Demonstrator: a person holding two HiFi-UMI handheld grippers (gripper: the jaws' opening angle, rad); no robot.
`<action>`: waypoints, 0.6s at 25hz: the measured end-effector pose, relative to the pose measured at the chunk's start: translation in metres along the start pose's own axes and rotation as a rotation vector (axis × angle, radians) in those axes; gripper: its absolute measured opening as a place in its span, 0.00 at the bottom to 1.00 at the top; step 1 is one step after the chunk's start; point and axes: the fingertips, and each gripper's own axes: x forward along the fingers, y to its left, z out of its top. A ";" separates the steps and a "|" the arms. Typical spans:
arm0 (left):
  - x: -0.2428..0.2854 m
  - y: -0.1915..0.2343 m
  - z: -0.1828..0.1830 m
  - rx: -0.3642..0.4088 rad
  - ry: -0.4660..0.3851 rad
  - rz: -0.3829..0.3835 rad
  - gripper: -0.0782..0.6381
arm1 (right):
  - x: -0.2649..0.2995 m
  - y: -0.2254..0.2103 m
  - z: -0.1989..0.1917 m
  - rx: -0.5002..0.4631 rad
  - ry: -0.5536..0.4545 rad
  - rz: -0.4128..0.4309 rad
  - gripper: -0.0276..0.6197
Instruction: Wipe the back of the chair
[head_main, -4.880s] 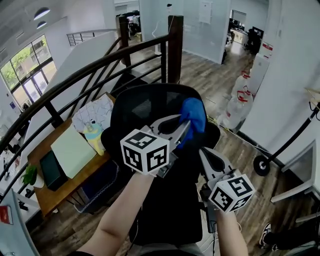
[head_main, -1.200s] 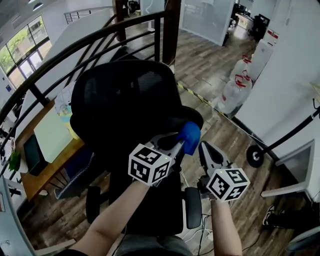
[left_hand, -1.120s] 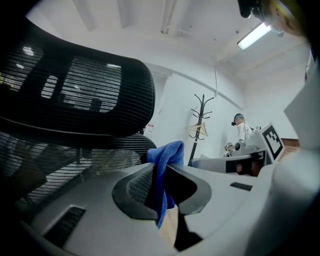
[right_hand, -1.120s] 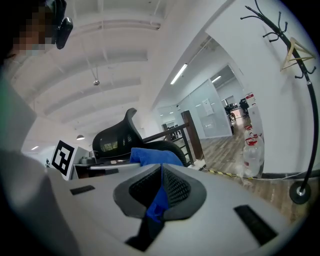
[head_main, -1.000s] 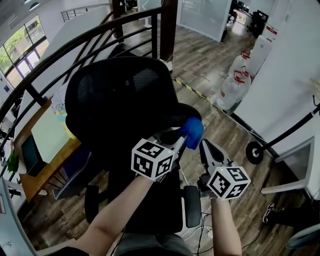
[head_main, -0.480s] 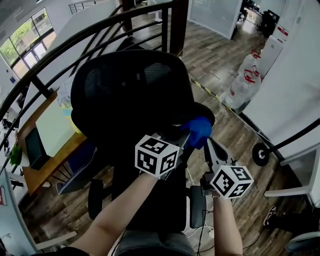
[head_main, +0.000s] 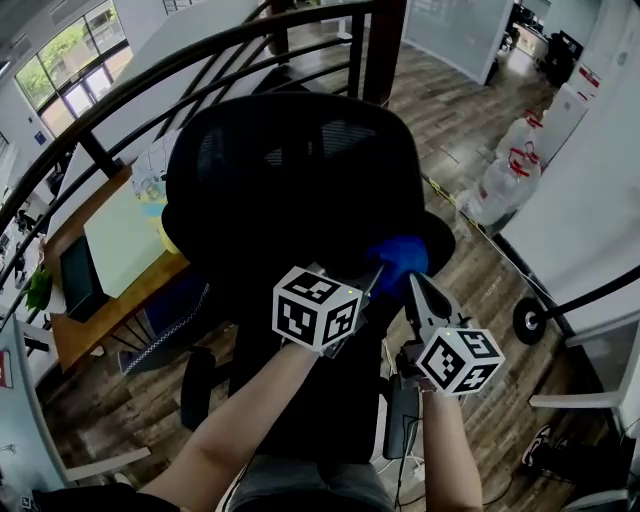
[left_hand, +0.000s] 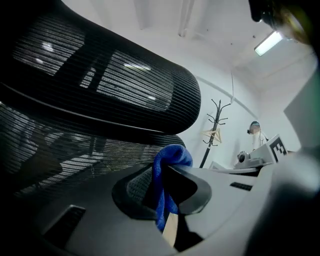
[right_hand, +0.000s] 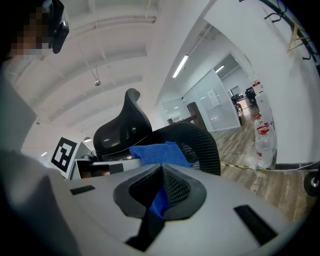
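The cloth (head_main: 400, 255), blue and bunched, sits at the tip of the left gripper (head_main: 376, 274), whose jaws are clamped on it; in the left gripper view a fold hangs down between the pads and a rounded hump stands above them. It lies on the right side of the chair (head_main: 290, 170), just below the broad mesh top panel and against the black part under it. The right gripper (head_main: 415, 287) is just beside the cloth, on its near right. Its jaws are together. A sliver of blue shows in the slot below its pads, and I cannot tell whether that is pinched there.

The left forearm (head_main: 250, 420) is bare and reaches from the near left toward the far right, so the left gripper points far and right, its marker cube (head_main: 318, 308) turned upward. The right forearm (head_main: 445, 450) runs almost straight away from the person, and the right gripper points far and slightly left, so both tips meet near the cloth.

The chair stands upright, long axis vertical, seen from above; its top panel spans left to right. A curved railing (head_main: 150, 90) runs beyond it, with a desk (head_main: 110, 260) at the left and water bottles (head_main: 510, 170) at the far right.
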 end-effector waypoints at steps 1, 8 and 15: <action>-0.003 0.003 0.001 -0.002 -0.002 0.008 0.19 | 0.003 0.003 0.000 -0.001 0.002 0.007 0.09; -0.025 0.028 0.008 -0.013 -0.027 0.067 0.19 | 0.021 0.027 -0.007 -0.009 0.026 0.063 0.09; -0.059 0.059 0.009 -0.035 -0.055 0.145 0.19 | 0.042 0.059 -0.016 -0.022 0.055 0.127 0.09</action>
